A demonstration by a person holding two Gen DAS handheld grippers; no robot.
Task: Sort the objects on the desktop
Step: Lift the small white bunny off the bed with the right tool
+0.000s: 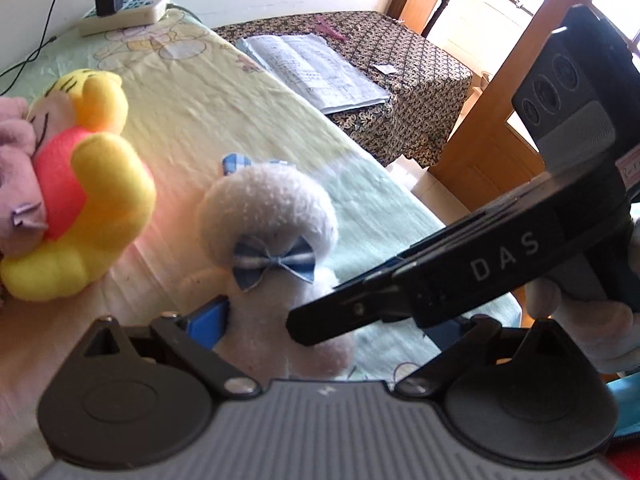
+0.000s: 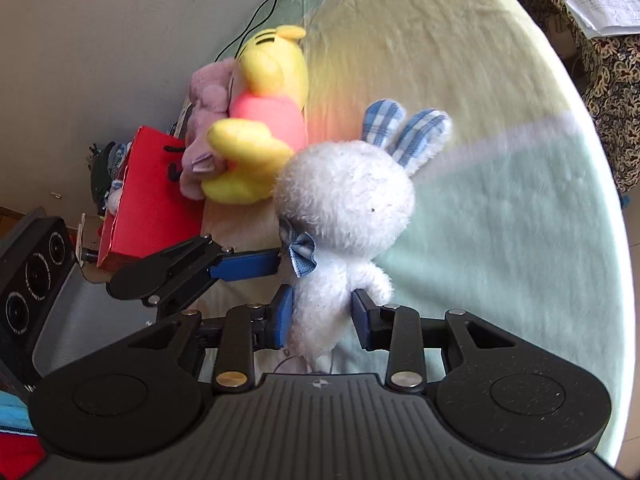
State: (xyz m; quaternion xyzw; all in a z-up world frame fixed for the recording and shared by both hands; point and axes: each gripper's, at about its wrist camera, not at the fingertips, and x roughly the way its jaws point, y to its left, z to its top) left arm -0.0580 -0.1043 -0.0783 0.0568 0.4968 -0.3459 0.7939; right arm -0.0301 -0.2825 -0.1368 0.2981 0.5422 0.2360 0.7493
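Observation:
A white plush rabbit (image 2: 344,200) with blue checked ears and a blue bow stands upright on the green-yellow bedsheet. My right gripper (image 2: 322,316) is shut on the rabbit's body, one blue pad on each side. The rabbit also shows in the left wrist view (image 1: 268,216). My left gripper (image 1: 320,320) is open around the rabbit; its left blue pad (image 1: 208,320) sits beside the body, and the right gripper's arm hides its right finger. In the right wrist view a left-gripper finger (image 2: 244,266) reaches to the rabbit's bow.
A yellow bear plush in a pink shirt (image 2: 260,120) and a purple plush (image 2: 208,120) lie against the wall at left, next to a red box (image 2: 144,200). A power strip with charger (image 1: 124,12) sits at the far end. Papers (image 1: 312,68) lie on a patterned table.

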